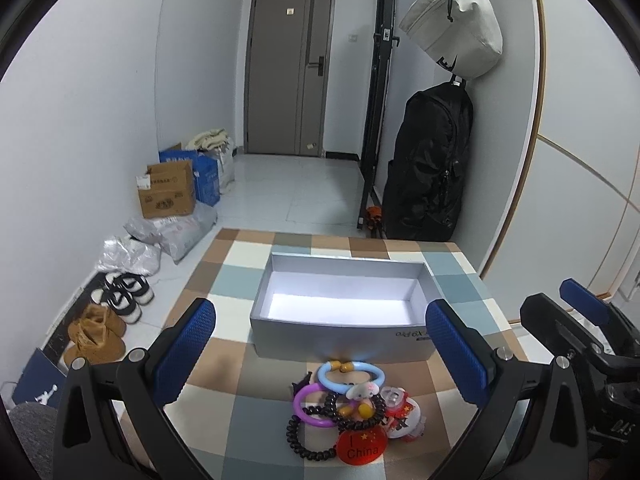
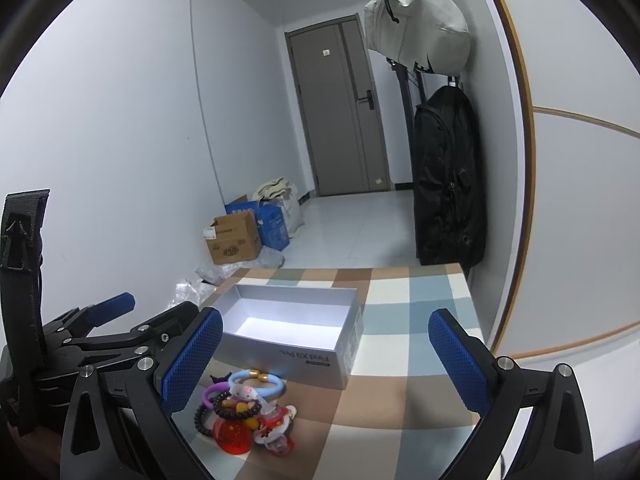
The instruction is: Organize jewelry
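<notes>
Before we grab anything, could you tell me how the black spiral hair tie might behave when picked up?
The black spiral hair tie looks coiled and soft, so it would probably sag and stretch. It lies tangled under the beaded bracelet, so lifting it may drag neighbours along.

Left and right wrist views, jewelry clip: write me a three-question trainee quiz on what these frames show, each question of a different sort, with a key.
1. True or false: the silver box already holds some jewelry.
2. Multiple choice: where is the jewelry pile relative to the box? A) inside it B) on the checkered tablecloth in front of its near wall C) on the floor
3. Fill in: the left gripper and the right gripper are both ____, holding nothing.

Key: 1 false, the box interior shows only its bare white bottom. 2 B. 3 open, with the blue pads wide apart in each wrist view.
</notes>
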`<state>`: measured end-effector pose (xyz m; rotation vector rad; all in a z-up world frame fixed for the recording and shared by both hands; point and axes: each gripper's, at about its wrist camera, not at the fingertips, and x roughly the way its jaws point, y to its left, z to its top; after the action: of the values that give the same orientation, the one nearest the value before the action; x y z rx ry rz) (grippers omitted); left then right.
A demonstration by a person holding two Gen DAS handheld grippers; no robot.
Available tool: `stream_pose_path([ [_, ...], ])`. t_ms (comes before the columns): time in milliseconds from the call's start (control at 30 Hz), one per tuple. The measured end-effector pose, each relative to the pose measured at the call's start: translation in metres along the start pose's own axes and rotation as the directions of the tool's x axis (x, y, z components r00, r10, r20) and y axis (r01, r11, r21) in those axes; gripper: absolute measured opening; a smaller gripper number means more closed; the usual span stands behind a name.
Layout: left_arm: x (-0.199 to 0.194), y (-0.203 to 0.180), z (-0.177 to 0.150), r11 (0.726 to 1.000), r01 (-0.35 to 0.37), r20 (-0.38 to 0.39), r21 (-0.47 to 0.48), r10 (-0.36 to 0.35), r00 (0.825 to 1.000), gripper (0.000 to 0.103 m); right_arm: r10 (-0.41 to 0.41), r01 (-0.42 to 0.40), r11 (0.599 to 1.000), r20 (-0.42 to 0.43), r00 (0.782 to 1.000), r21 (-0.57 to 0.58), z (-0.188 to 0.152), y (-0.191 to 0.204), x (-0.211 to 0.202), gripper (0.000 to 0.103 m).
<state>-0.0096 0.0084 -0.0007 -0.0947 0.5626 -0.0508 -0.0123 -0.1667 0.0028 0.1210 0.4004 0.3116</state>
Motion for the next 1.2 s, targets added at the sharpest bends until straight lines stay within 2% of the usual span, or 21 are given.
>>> stream_pose_path([
  [167,0.003,0.008,-0.005,0.999,0.026,-0.073,-0.020,-0.027,0.997,0.102,0.004,-0.004,1.000,-0.020,1.000,-0.002,0.000,0.000,0.004,0.103],
  [267,0.003,0.012,-0.010,0.999,0.040,-0.139,-0.032,-0.044,0.989,0.102,0.005,-0.005,1.000,-0.036,0.999,-0.003,0.000,-0.002,0.007,0.103],
  [400,-0.003,0.019,-0.021,0.998,0.056,-0.229,-0.035,-0.062,0.971,0.102,0.034,-0.032,0.999,-0.058,0.998,0.030,0.002,-0.008,0.010,0.103],
  [633,0.004,0.016,-0.038,0.996,0.078,-0.337,-0.032,-0.085,0.938,0.101,0.102,-0.086,0.988,-0.125,0.987,0.129,0.002,-0.022,0.020,0.103],
  [700,0.008,0.010,-0.039,0.995,0.097,-0.359,-0.025,-0.100,0.928,0.093,0.118,-0.097,0.985,-0.149,0.982,0.145,0.001,-0.023,0.024,0.103],
  [800,0.012,0.000,-0.042,0.991,0.133,-0.390,-0.001,-0.123,0.913,0.089,0.114,-0.089,0.986,-0.180,0.977,0.140,-0.002,-0.023,0.026,0.103],
  [833,0.013,-0.003,-0.042,0.991,0.135,-0.390,0.007,-0.122,0.912,0.087,0.110,-0.084,0.986,-0.186,0.976,0.143,-0.002,-0.024,0.026,0.103],
  [900,0.015,-0.006,-0.041,0.988,0.155,-0.393,0.007,-0.140,0.909,0.076,0.115,-0.084,0.984,-0.193,0.974,0.160,-0.003,-0.027,0.027,0.103],
  [1000,0.022,-0.006,-0.036,0.986,0.166,-0.387,-0.010,-0.157,0.908,0.065,0.119,-0.078,0.978,-0.217,0.969,0.192,-0.005,-0.033,0.029,0.103],
  [1200,0.036,-0.004,-0.033,0.989,0.150,-0.379,-0.005,-0.141,0.914,0.064,0.140,-0.079,0.970,-0.260,0.955,0.231,-0.010,-0.038,0.033,0.103],
])
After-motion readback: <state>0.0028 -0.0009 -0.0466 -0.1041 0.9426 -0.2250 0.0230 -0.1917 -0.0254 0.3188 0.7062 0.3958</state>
